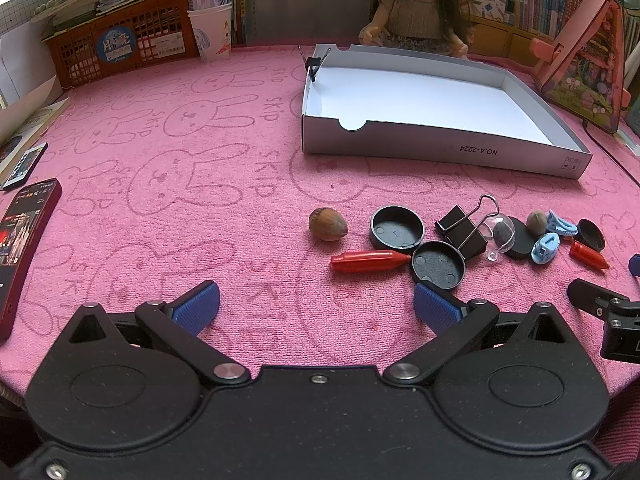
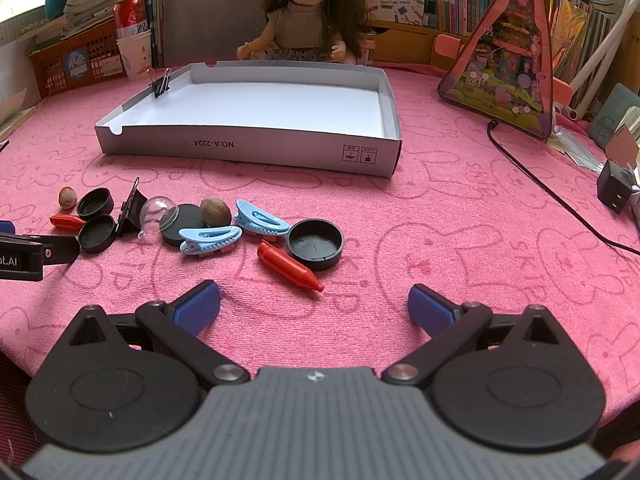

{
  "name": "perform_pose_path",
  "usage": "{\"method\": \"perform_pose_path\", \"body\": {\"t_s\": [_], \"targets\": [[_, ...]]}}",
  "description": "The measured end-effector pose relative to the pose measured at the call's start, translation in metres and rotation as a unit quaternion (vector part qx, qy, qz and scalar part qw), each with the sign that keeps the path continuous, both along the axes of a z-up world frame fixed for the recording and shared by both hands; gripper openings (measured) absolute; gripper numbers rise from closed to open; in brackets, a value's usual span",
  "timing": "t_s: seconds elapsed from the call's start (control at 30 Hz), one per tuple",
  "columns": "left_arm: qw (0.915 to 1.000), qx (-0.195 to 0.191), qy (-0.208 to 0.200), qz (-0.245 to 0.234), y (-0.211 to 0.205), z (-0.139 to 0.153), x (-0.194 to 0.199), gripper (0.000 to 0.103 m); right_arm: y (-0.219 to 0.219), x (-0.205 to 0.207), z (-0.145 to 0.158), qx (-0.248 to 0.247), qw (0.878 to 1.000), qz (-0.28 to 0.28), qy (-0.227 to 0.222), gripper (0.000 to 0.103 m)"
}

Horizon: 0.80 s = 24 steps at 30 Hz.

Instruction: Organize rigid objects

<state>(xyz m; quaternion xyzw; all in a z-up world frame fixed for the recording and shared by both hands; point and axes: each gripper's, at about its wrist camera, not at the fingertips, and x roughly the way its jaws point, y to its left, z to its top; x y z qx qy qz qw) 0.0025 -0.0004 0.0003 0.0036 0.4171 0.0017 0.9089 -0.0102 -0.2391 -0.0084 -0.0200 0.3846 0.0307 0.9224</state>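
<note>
A shallow grey-and-white box (image 1: 440,148) (image 2: 248,148) lies on the pink cloth, with a small black binder clip (image 1: 313,65) (image 2: 161,86) clamped on its rim. In front of it lie loose items: a hazelnut (image 1: 327,223), black caps (image 1: 397,227) (image 2: 316,243), red pen-like caps (image 1: 370,261) (image 2: 289,266), a large binder clip (image 1: 464,228), a clear dome (image 2: 157,210), blue hair clips (image 2: 260,223), a second nut (image 2: 215,211). My left gripper (image 1: 316,308) is open, just short of the pile. My right gripper (image 2: 314,306) is open, near the red cap.
A doll (image 2: 308,12) sits behind the box. An orange basket (image 1: 120,44), paper cup and can stand back left; a phone (image 1: 24,236) lies at the left edge. A pink triangular toy (image 2: 504,56), a black cable (image 2: 532,176) and an adapter are to the right.
</note>
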Motion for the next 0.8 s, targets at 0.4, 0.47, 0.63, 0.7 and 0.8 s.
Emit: {"method": "perform_pose_path", "body": {"t_s": [0.4,0.47,0.63,0.7,0.8], "targets": [[1.0,0.0,0.0,0.0,0.0,0.0002,0.0001,0.103,0.0,-0.0009,-0.0003,0.0,1.0,0.0,-0.001,0.103],[1.0,0.0,0.0,0.0,0.0,0.0002,0.0,0.103,0.0,-0.0008,-0.0001,0.0,1.0,0.0,-0.001,0.103],[1.0,0.0,-0.001,0.0,0.0,0.0002,0.0,0.103,-0.0001,-0.0011,-0.0002,0.0,1.0,0.0,-0.002,0.103],[1.0,0.001,-0.002,-0.001,-0.0005,0.0002,-0.0003,0.103,-0.0001,-0.0012,-0.0003,0.0,1.0,0.0,-0.002,0.103],[1.0,0.002,-0.006,-0.004,-0.0005,-0.0008,-0.0019,0.103,-0.0002,-0.0015,-0.0005,0.0,1.0,0.0,-0.003,0.103]]}}
